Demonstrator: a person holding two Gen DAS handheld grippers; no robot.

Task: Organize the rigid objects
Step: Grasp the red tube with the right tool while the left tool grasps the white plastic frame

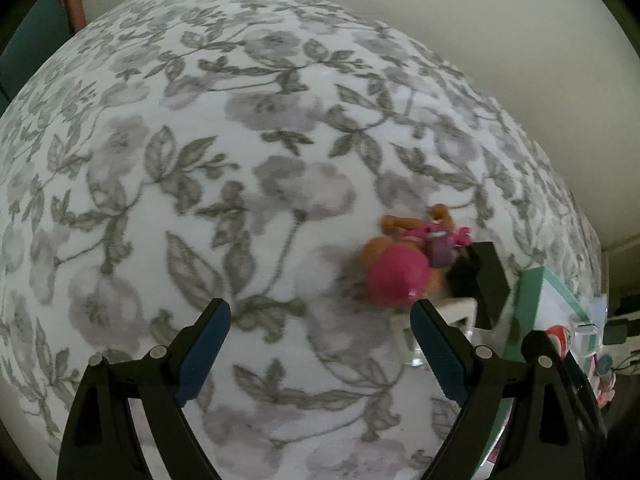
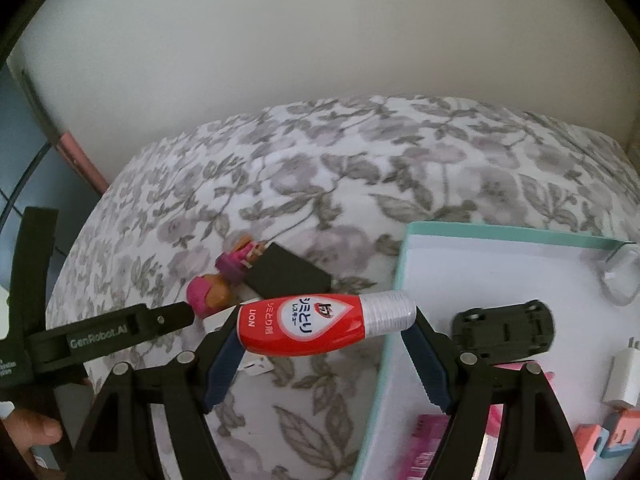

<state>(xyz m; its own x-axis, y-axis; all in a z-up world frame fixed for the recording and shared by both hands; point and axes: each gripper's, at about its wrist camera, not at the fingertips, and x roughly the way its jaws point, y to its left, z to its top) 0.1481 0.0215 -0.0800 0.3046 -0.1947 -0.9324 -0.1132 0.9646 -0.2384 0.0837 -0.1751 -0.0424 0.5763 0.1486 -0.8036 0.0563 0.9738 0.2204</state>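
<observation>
Gripping the red stain-remover bottle (image 2: 320, 322) crosswise, my right tongs (image 2: 322, 360) hang beside the teal box (image 2: 508, 234); left tongs (image 1: 320, 344) gape, released.

We see dim, even, soft light with faint shadows and no glare, strong fisheye bending and dark corners in both views, and motion blur smearing the doll (image 1: 400, 268) and the floral cloth (image 1: 200, 160) around it.

A floral-covered bed (image 2: 320, 160) carries a teal-rimmed box (image 2: 500, 236), black block (image 2: 288, 272) and toy figure (image 2: 216, 288) (lying sideways).
</observation>
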